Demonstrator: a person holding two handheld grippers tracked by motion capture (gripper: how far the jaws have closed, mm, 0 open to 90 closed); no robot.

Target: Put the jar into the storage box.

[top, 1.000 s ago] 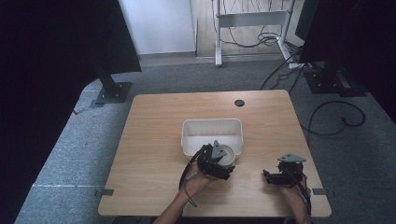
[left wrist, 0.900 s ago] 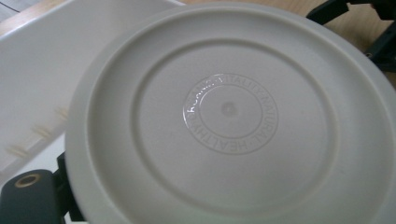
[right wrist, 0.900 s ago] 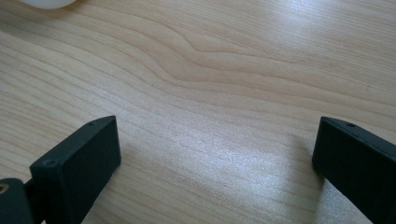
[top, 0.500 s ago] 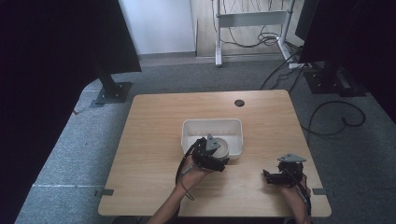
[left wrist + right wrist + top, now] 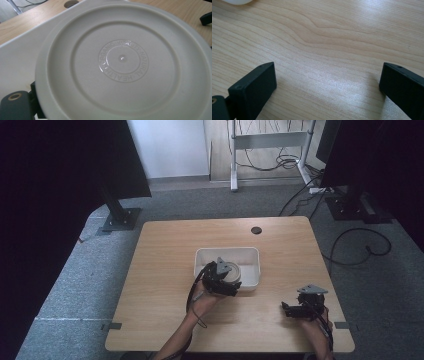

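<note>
White plastic dominated the left gripper view — a round lid point(image 5: 122, 62) with embossed lettering sat right across the left gripper point(image 5: 223, 281), one black jaw showing at its lower left edge, pinching the rim. From the high view, that lid was held over the near edge of the white tub point(image 5: 227, 256), just ahead of the jaws. The right gripper point(image 5: 328, 87) rested low on the wooden table point(image 5: 165, 270), well apart from the tub — its jaws were spread wide with bare wood grain between them.
</note>
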